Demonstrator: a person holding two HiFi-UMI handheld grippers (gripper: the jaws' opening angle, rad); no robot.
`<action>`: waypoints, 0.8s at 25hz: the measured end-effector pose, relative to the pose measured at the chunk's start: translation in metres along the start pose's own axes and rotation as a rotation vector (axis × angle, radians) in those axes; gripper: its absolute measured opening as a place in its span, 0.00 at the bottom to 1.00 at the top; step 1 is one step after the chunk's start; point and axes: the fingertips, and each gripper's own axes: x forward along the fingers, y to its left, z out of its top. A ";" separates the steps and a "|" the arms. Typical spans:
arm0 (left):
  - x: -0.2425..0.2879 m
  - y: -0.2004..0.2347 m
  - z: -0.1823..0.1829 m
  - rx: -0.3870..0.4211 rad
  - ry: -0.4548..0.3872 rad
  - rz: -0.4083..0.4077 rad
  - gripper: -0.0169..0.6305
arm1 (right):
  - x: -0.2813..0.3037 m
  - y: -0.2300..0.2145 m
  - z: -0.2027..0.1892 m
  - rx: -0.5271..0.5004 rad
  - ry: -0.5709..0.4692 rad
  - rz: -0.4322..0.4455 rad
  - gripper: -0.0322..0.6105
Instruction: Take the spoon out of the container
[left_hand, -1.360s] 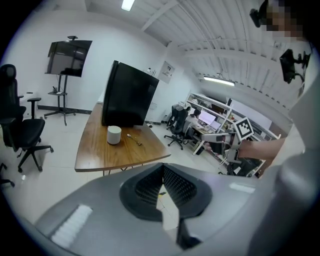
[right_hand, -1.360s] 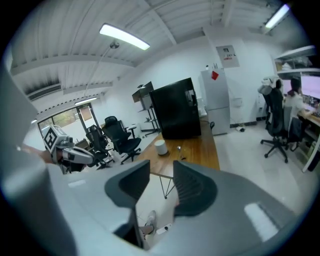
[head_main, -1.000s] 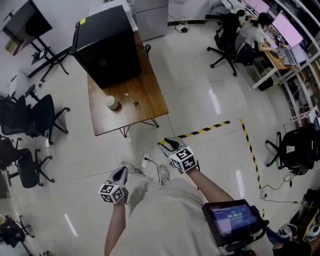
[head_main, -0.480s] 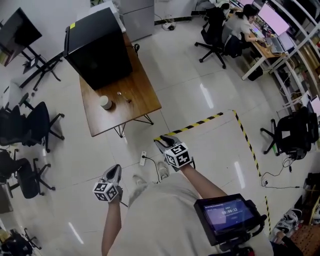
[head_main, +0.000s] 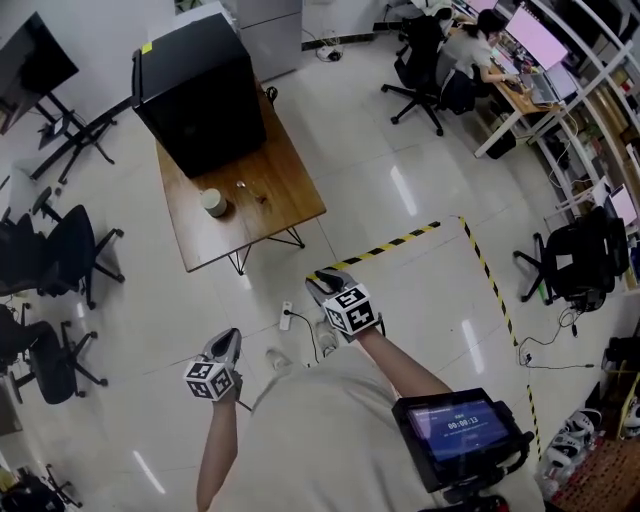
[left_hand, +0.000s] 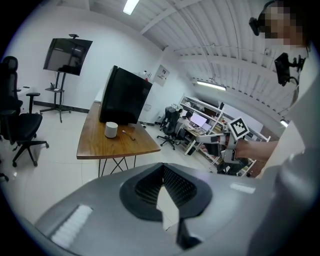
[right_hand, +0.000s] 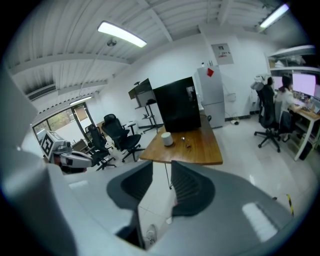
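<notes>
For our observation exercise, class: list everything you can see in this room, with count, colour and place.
table: one, brown wood, centre floor
cabinet: one, black, on the table's far end
container: one, white, on the table
spoon: one, metallic, on the table beside the container
office chairs: several, black, around the room
floor tape: one line, yellow-black, near the person
left claw: one, grey, shut, empty
right claw: one, grey, open, empty, jaws just been closing
</notes>
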 end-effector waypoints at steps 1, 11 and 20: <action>0.000 0.004 -0.001 -0.006 0.005 -0.004 0.01 | 0.003 0.003 -0.002 0.000 0.008 -0.002 0.22; 0.008 0.016 -0.010 -0.032 0.025 -0.046 0.01 | -0.003 0.002 0.010 0.184 -0.038 -0.001 0.18; 0.021 0.014 0.002 -0.002 0.023 -0.080 0.01 | 0.006 -0.011 -0.004 0.173 -0.009 -0.053 0.18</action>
